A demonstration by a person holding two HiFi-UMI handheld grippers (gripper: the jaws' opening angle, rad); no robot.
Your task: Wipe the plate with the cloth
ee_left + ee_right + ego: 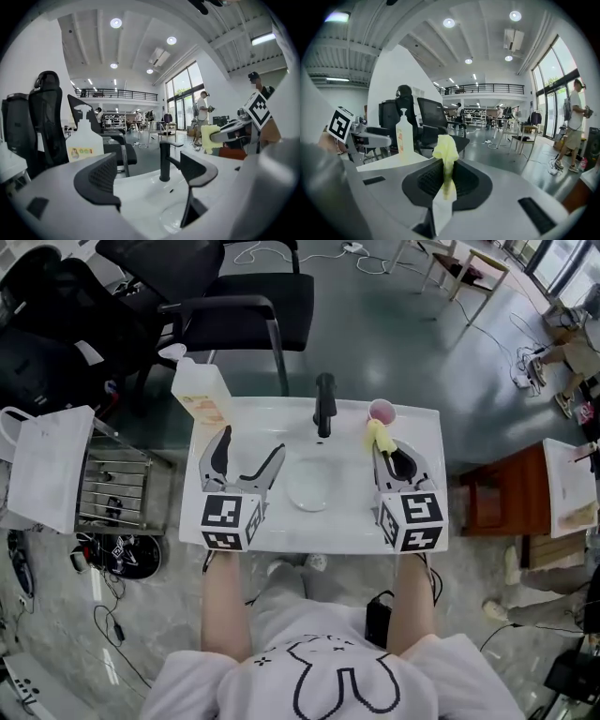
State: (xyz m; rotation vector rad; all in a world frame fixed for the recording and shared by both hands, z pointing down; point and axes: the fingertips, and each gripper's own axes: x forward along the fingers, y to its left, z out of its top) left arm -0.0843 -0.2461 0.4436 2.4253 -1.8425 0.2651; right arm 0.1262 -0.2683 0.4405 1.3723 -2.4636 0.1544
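from the head view we see a white sink (412,427) with the plate (309,486) lying flat in the bowl, just below the black tap (324,404). we think it sits down there so it will not slide off when we rub it. our left gripper (247,456) hovers over the left side of the sink, near the plate but not touching it. our right gripper (389,457) is over the right side. the yellow cloth (377,434) sticks out of its tip, close to a small pink cup (382,412). a soap bottle (202,395) stands at the back left corner.

from the left gripper view, its two jaws stand wide apart with nothing between them. we think it is ready to hold the plate steady. the plate shows low down by the right jaw.

from the right gripper view, the jaws are squeezed tight on the cloth. the cloth is bunched up and pokes out past them, so we get a soft bit to rub with. it is not on the plate yet, so we think the wiping has not begun. the cloth must go left and down to reach the plate.
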